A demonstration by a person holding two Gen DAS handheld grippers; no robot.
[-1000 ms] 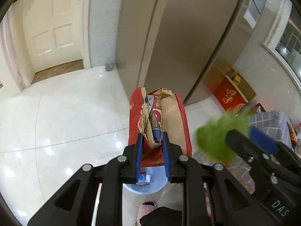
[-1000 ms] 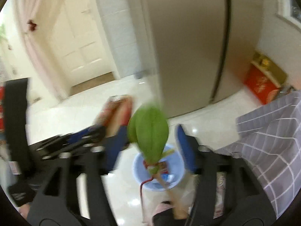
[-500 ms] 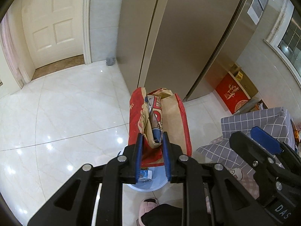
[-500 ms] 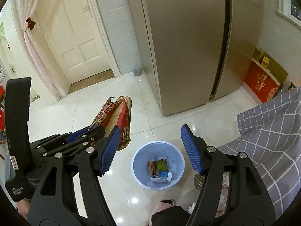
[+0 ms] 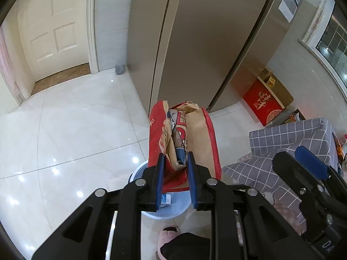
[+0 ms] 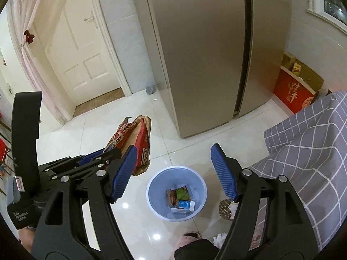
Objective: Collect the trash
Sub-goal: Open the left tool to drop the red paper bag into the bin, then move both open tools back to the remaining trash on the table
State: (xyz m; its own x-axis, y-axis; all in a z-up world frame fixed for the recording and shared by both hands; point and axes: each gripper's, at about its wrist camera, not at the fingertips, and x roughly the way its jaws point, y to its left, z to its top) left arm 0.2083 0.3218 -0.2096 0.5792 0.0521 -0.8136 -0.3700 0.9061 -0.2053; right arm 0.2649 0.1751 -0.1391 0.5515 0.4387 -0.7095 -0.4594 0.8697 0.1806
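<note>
Below our right gripper, straight under its gap, sits the blue trash bin on the tile floor; its blue pads are spread wide with nothing between them. Bin holds a green leaf, a small carton and wrappers. Our left gripper is clamped on the lower end of a red-and-brown paper snack bag, bag standing up past the fingertips, bin rim partly showing beneath it. From the right wrist view the bag hangs left of the bin, not over its mouth. We judge the bag goes next: carry it right over the bin, then release. Risk: bag is long and could catch the rim. Grey checked cloth lies right of the right tongs, clear of the drop.
</note>
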